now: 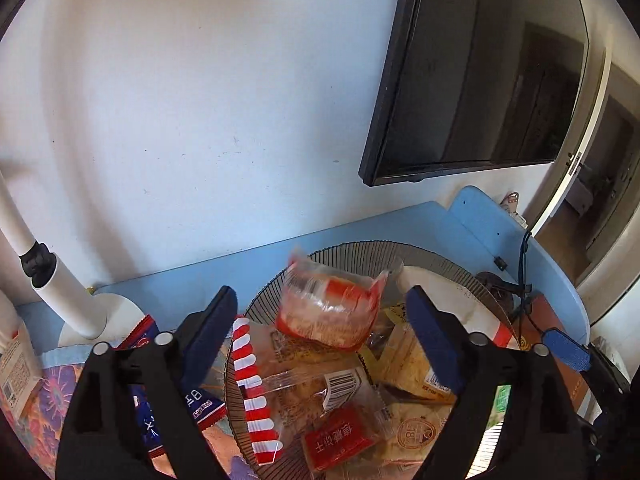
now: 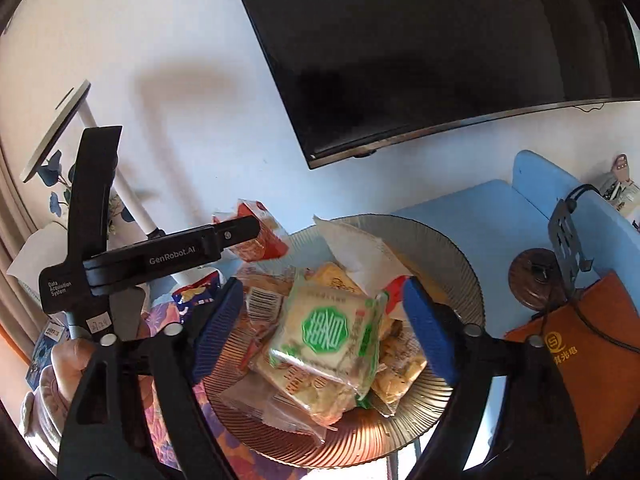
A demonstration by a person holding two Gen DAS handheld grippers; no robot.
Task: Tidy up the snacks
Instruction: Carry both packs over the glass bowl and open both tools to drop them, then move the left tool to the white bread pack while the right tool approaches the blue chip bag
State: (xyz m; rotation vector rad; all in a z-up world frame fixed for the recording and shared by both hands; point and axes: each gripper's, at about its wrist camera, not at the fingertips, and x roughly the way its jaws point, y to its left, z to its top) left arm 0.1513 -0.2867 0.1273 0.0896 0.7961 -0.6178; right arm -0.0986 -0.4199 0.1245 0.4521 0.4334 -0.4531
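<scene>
Snack packets (image 1: pixel 340 400) mostly heaped in ribbed glass dish (image 2: pixel 460 280) on blue tabletop (image 1: pixel 200 280). Left tool (image 1: pixel 322 296) spread apart, blurred red-and-clear packet (image 1: pixel 328 308) loose between its jaws. Right tool (image 2: pixel 324 284) spread apart over green-and-white packet (image 2: pixel 328 332). Probably still to gather: blue packets (image 1: pixel 200 400) at dish's nine o'clock.

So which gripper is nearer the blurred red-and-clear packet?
Left. The left gripper, open, flanks the red-and-clear packet; the right gripper is farther off, flanking the green-label packet.

The pale blue tabletop (image 1: pixel 192 284) carries a ribbed glass plate (image 2: pixel 460 268) of snacks, a white lamp base (image 1: pixel 116 312), a floral cloth (image 1: pixel 44 412) and an orange pouch (image 2: pixel 592 352).
</scene>
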